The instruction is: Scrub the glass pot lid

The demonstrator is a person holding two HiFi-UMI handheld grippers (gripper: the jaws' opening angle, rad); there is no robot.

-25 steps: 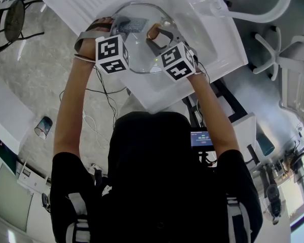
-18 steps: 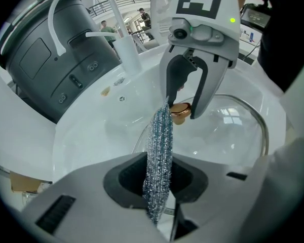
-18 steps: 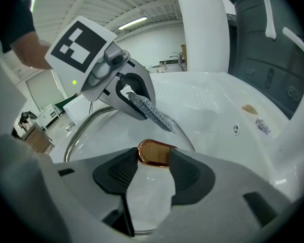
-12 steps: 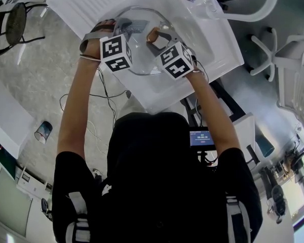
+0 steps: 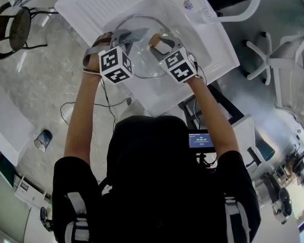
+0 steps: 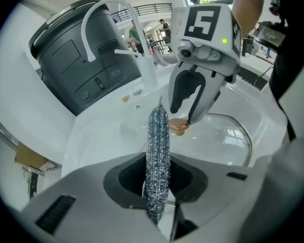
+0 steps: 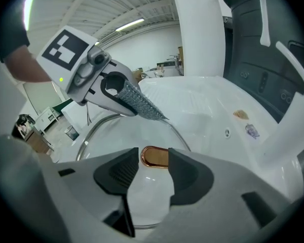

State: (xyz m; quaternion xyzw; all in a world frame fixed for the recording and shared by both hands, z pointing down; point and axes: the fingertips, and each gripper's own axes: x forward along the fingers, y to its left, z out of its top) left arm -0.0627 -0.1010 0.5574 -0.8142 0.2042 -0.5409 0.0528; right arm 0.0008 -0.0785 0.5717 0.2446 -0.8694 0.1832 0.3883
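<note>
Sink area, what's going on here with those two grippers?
A person is working over a white sink with a gripper in each hand. The right gripper is clamped on the copper-coloured knob of a glass pot lid, steadying it in the basin. The left gripper pinches a steel wool scourer and holds it close to the lid; whether it touches the glass isn't clear.

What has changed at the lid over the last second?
The left gripper rose slightly and rolled, lifting the steel scrubber it clamps, seemingly clear of the glass lid. The right gripper closed its jaws a little further on the copper knob. Unchanged: lid in the sink, both grips kept.
</note>
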